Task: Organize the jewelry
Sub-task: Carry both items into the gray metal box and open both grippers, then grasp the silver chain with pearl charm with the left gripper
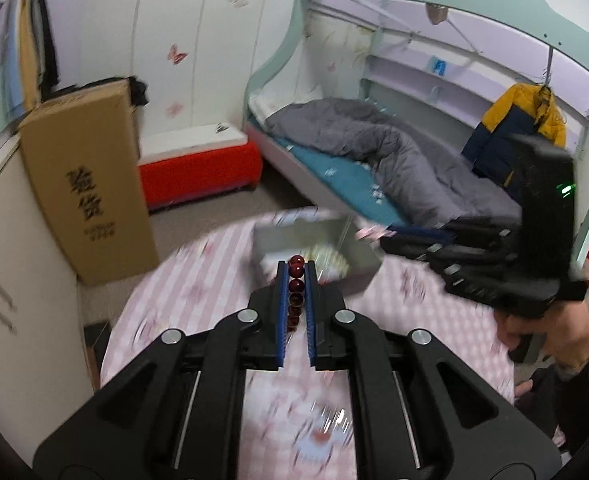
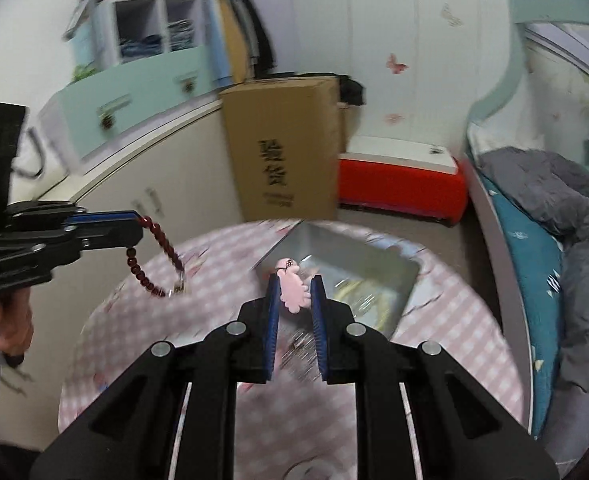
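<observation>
Left claw is clamped on one dark red bead bracelet. In the left wrist view six or so beads sit stacked in a line between my blue pads, long axis running straight out along the fingers, top bead poking just past the tips. From the right wrist view the same bracelet hangs as a loop below and beyond the left claw, drooping toward the worktop, with a small metal charm at its low end; motion blur there, so I can't count all the beads.

Right claw is closed on one pink charm piece. It stands upright between the pads, long axis along the fingers, small ring or clasp end pointing away from me past the tips. Lobed edge faces down toward the claw base.

Count: two claws, two jewelry pieces held, one grey metal tray. Tray sits on the round worktop with the pink checked cloth, just ahead of both claws; in the left view the tray is right behind the bead tips. Something pale yellow lies inside the tray, too blurred to name.

Both held pieces are above the worktop, neither inside the tray.
</observation>
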### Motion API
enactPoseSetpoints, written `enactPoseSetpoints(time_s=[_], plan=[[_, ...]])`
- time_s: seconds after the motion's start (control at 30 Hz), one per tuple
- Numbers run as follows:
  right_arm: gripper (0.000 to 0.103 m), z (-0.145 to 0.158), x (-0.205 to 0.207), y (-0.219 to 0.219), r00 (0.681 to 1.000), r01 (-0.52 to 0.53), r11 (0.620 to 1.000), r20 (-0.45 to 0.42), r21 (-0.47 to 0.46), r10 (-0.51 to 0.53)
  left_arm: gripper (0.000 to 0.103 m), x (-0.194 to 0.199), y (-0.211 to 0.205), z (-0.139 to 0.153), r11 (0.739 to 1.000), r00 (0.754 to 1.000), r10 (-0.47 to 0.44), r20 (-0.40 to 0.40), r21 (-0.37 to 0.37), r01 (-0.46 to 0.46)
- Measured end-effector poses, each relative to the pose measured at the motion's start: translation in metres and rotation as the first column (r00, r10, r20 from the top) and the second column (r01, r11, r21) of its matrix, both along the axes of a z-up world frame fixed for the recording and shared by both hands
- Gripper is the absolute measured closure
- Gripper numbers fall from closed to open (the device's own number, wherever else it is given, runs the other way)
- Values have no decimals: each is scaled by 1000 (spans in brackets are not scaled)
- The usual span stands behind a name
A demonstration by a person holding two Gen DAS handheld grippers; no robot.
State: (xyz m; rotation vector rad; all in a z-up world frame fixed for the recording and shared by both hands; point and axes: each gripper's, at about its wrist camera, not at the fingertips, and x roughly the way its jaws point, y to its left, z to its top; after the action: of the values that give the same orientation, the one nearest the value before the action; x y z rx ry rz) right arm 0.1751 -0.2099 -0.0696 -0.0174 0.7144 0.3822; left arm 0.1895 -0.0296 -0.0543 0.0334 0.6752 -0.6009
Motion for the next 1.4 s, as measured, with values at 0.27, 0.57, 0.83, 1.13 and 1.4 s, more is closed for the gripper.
enactPoseSetpoints(time_s=[0.27,0.57,0.83,1.13,1.4], plan=[[71,-27,47,-25,977,168,985,-135,33,-162,83,78,-66,-8,994,996,24,-90,113,-14],[7,-26,10,-67,934,354,926,-98,134,-343,6,60,-49,0,949,969,231,91,200,-245],[7,-19,-37,-57,936,353,920,-58,170,-348,6,9,-14,-13,938,953,284,109,174,-300],[7,-30,-87,-45,936,352,926,-82,136,-343,6,-45,5,-67,954,967,253,-14,168,-247],[7,-80,-115,-49,910,387,916,-199,101,-363,6,-77,-8,-126,968,968,182,-174,204,-146]])
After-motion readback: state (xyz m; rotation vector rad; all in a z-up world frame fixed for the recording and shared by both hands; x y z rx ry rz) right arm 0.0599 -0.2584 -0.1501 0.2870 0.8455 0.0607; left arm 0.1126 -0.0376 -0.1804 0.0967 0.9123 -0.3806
